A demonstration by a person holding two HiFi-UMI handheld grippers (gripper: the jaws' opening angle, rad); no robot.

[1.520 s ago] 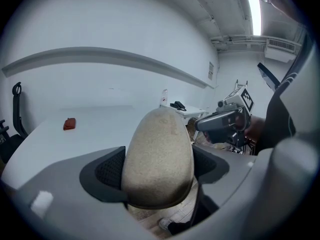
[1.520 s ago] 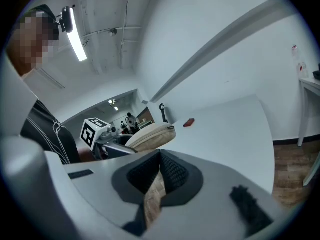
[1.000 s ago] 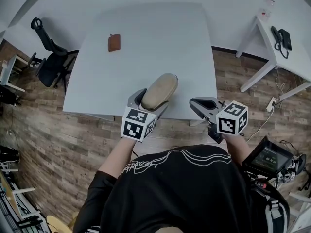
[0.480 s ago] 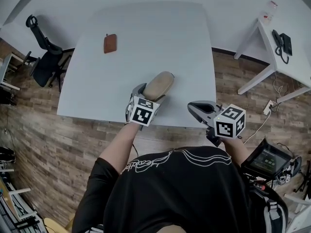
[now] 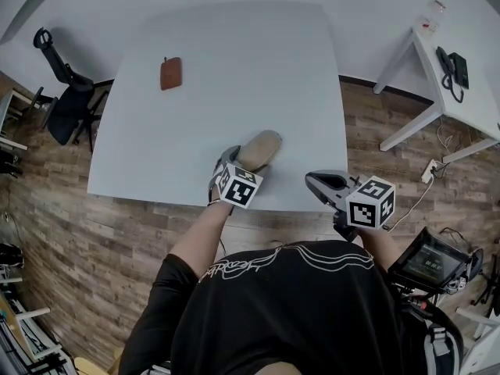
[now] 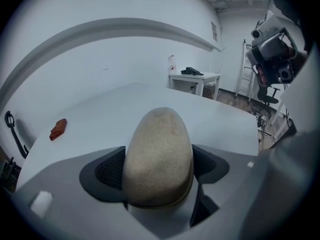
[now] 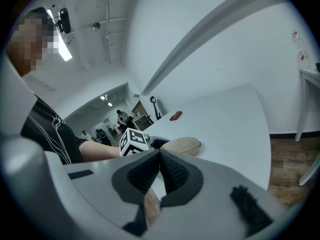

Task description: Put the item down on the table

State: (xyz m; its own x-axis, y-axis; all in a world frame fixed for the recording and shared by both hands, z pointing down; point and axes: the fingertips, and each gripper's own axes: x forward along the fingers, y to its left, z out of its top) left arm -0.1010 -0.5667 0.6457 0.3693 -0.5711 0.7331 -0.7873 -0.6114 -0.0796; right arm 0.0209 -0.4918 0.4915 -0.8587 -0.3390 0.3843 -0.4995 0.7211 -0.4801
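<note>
A beige oval pouch-like item (image 5: 256, 150) (image 6: 159, 156) sits between the jaws of my left gripper (image 5: 238, 161) (image 6: 159, 171), which is shut on it, both pads pressed against its sides. It hangs low over the near edge of the white table (image 5: 234, 61). In the right gripper view the item (image 7: 181, 146) shows to the left beside the left gripper's marker cube (image 7: 134, 141). My right gripper (image 5: 326, 184) (image 7: 160, 171) is shut with nothing in it, its pads touching, held off the table's near right corner.
A small brown wallet-like object (image 5: 170, 73) (image 6: 58, 129) lies on the far left of the table. A black office chair (image 5: 62, 100) stands left of the table, a white side desk (image 5: 461, 69) with a phone at the right. Wood floor surrounds the table.
My left gripper has carried the beige item down toward the table's near edge. The right gripper has barely shifted.
</note>
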